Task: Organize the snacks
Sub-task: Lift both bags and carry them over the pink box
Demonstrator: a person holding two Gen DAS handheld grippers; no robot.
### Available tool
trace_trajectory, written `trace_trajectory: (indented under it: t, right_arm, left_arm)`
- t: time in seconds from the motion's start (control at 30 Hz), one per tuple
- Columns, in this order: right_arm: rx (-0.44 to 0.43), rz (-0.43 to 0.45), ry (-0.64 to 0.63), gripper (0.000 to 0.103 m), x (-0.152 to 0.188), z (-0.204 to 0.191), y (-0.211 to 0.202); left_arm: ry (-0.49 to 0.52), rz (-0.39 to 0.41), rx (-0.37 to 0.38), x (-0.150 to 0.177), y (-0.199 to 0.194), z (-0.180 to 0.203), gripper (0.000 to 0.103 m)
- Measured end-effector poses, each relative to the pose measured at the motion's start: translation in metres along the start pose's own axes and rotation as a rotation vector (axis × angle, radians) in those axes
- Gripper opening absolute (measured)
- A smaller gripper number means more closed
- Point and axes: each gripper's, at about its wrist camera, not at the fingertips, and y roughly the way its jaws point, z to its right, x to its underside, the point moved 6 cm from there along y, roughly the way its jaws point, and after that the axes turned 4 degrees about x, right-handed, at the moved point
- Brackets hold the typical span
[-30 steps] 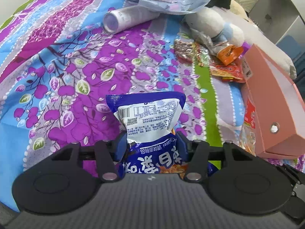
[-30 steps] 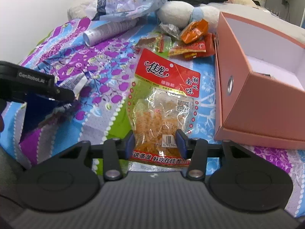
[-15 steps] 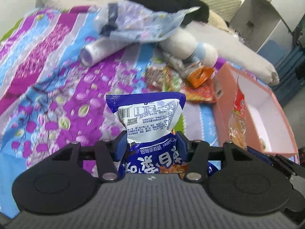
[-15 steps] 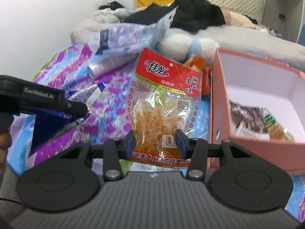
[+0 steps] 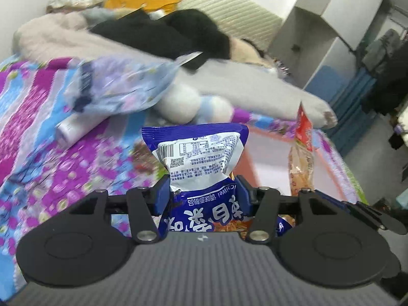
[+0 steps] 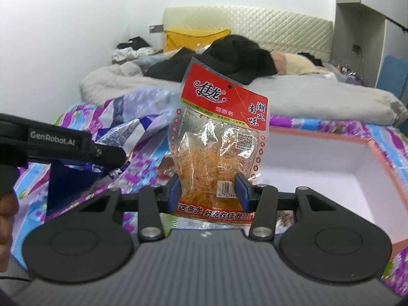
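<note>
My left gripper (image 5: 202,191) is shut on a blue and silver snack bag (image 5: 199,158), held up above the flowered bedspread (image 5: 38,153). My right gripper (image 6: 210,190) is shut on a clear snack bag with a red top (image 6: 219,140), upright in the air. That red-topped bag (image 5: 302,148) also shows edge-on at the right of the left wrist view. The left gripper (image 6: 63,148) with its blue bag (image 6: 71,186) appears at the left of the right wrist view. A pink box with a white inside (image 6: 318,158) lies open on the bed, just beyond and right of the right gripper.
A white cylinder (image 5: 76,125) and a crumpled patterned plastic bag (image 5: 122,86) lie on the bedspread at the left. A white plush toy (image 5: 193,104), grey blanket (image 6: 306,94) and black clothes (image 6: 229,58) lie behind. Grey cupboards (image 5: 331,20) stand at the right.
Both grippers have risen from the bedspread with their bags and tilted up. The pink box's open inside and the far end of the bed have come into view.
</note>
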Motion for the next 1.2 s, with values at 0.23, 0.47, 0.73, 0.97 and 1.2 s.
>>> trace_trajectory:
  t: [0.23, 0.47, 0.73, 0.97, 1.2]
  right_arm:
    - [0.064, 0.054, 0.022, 0.048, -0.034, 0.045, -0.012]
    - [0.122, 0.057, 0.044, 0.048, -0.047, 0.095, -0.008]
    - [0.162, -0.026, 0.096, 0.048, -0.022, 0.15, 0.022]
    - [0.178, -0.135, 0.149, 0.048, 0.021, 0.188, 0.055]
    - [0.184, -0.253, 0.184, 0.048, 0.064, 0.214, 0.083]
  left_arm:
    - [0.064, 0.032, 0.076, -0.039, 0.01, 0.067, 0.059]
    - [0.114, 0.018, 0.133, -0.057, 0.043, 0.126, 0.059]
    - [0.157, -0.089, 0.156, -0.039, 0.117, 0.166, 0.059]
    - [0.194, -0.218, 0.137, -0.005, 0.191, 0.183, 0.059]
    - [0.211, -0.329, 0.12, 0.034, 0.241, 0.181, 0.059]
